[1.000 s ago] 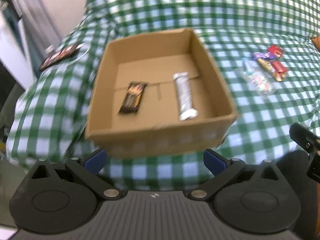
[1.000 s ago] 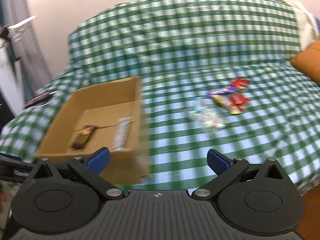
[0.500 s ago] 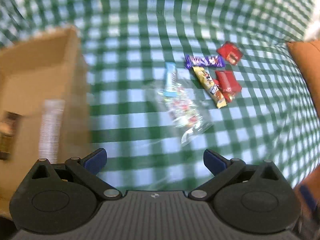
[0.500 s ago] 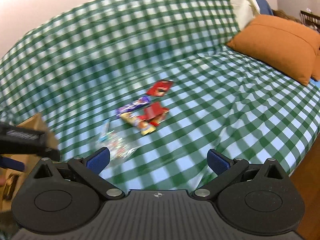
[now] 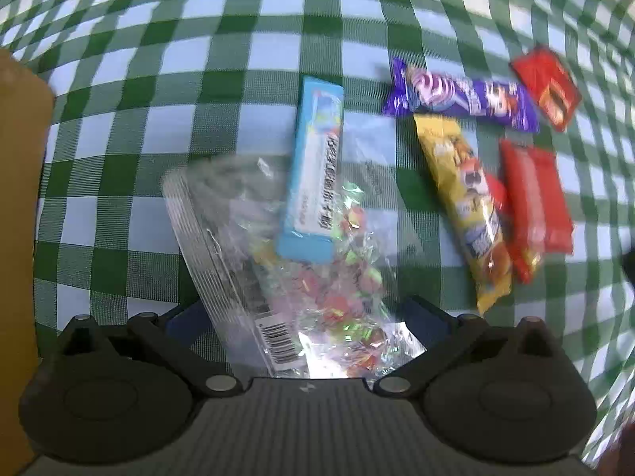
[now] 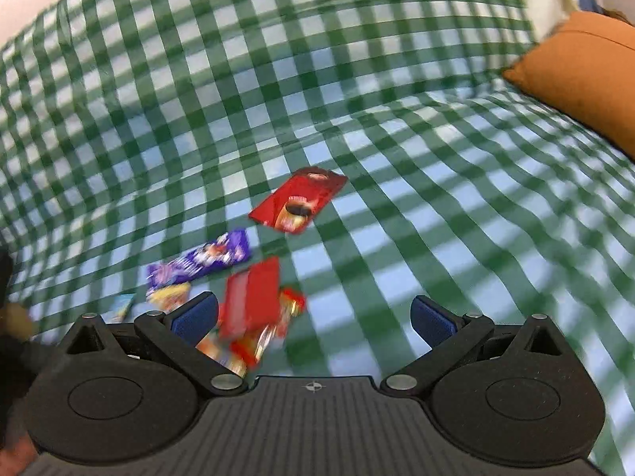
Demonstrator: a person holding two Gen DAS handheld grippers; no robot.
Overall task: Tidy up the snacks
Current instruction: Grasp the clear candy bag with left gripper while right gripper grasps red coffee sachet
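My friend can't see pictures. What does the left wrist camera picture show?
The left tongs, open, sit around the near end of a clear plastic bag of colourful wrapped candies on a green-and-white checked cloth. A light blue bar lies on the bag; purple, yellow and red snack packets lie to the right.

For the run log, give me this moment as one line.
left tool: open, over candy bag | right tool: open, over red pack | box: left edge | nothing gripped
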